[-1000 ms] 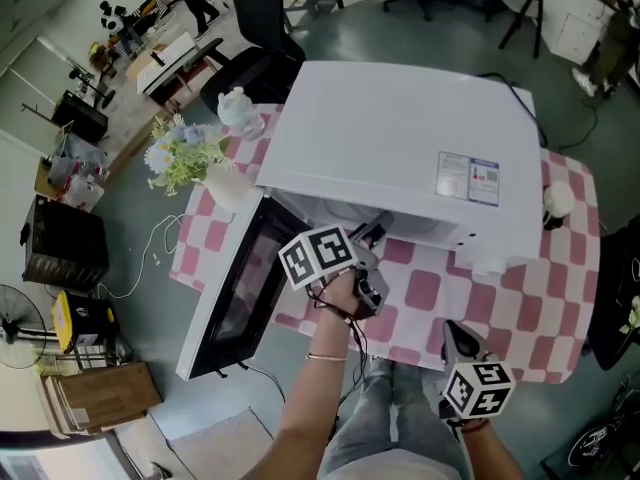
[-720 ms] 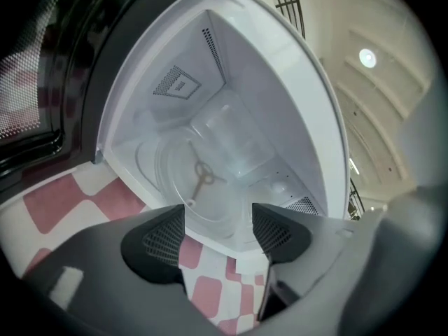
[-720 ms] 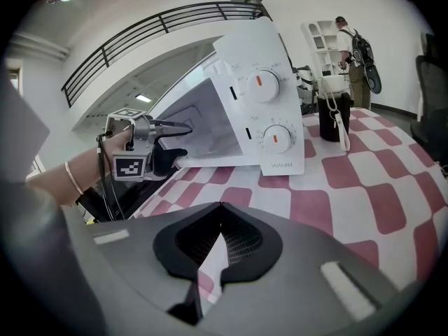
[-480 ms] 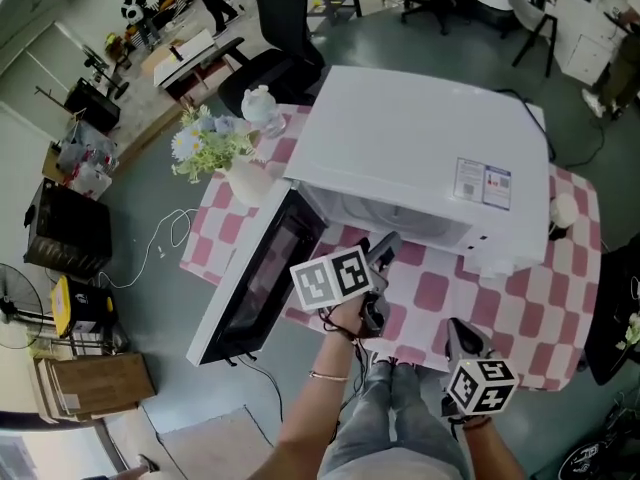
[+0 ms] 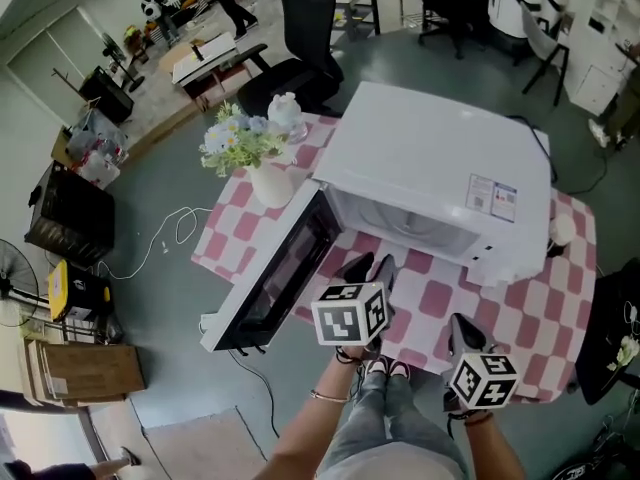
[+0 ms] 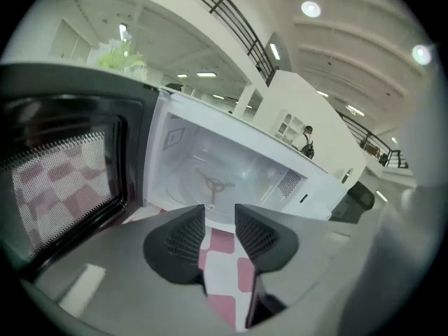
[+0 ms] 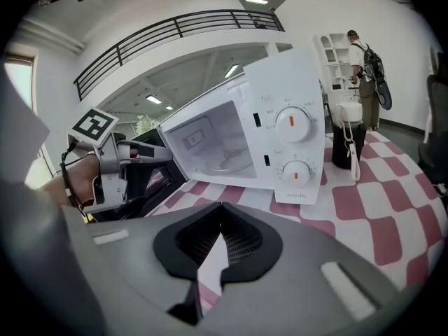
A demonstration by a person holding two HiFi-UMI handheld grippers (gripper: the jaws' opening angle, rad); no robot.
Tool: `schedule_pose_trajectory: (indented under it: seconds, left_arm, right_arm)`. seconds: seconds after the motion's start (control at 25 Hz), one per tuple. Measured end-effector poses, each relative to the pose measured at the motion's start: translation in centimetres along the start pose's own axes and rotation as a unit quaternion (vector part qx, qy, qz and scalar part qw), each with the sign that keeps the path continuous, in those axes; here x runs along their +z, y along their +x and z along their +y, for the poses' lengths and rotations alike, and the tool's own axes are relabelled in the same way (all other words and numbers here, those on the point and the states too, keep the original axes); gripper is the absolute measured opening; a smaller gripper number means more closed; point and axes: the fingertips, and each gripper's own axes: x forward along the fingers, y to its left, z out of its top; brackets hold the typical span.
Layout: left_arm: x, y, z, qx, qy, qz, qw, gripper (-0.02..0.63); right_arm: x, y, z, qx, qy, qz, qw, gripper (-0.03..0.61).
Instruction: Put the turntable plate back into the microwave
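The white microwave (image 5: 430,168) stands on the pink checked tablecloth with its door (image 5: 275,273) swung wide to the left. On the cavity floor a clear round plate (image 6: 210,187) seems to lie, with a three-armed hub showing through it. My left gripper (image 5: 370,268) hovers in front of the opening, clear of it. Its jaws (image 6: 220,219) are closing with nothing between them; only tablecloth shows through the gap. My right gripper (image 5: 458,333) hangs lower right near the table's front edge. Its tips (image 7: 220,208) meet, empty. The left gripper (image 7: 150,152) also shows in the right gripper view.
A white vase of flowers (image 5: 245,148) and a teapot (image 5: 283,110) stand at the table's far left corner beside the door. A dark bottle with a white top (image 7: 348,135) stands right of the microwave. The control dials (image 7: 292,121) face me. Checked cloth (image 5: 520,308) lies in front.
My left gripper has drawn back from the microwave opening toward me, risen and rolled, and its jaws have narrowed. The right gripper has risen slightly.
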Motion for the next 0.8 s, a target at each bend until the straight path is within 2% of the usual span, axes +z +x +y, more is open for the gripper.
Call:
schedule_pose_trajectory:
  seconds: [0.12,0.36,0.8]
  left_arm:
    - [0.9,-1.9,-0.1,0.021,0.035,-0.030,0.9987,0.079]
    - [2.5,-5.3,-0.6,0.036,0.062,-0.063,0.9954,0.006]
    - [5.4,-9.8,-2.5,0.038,0.124,-0.136,0.9821,-0.002]
  right_arm:
    - [1.2,-0.3,0.7,0.005,-0.011,-0.010,1.000,0.010]
    - [4.0,-1.7,2.5,0.011,-0.035,-0.037,0.999,0.009]
    - [11.0,-5.5,3.6,0.002,-0.068,-0.131,0.989,0.009]
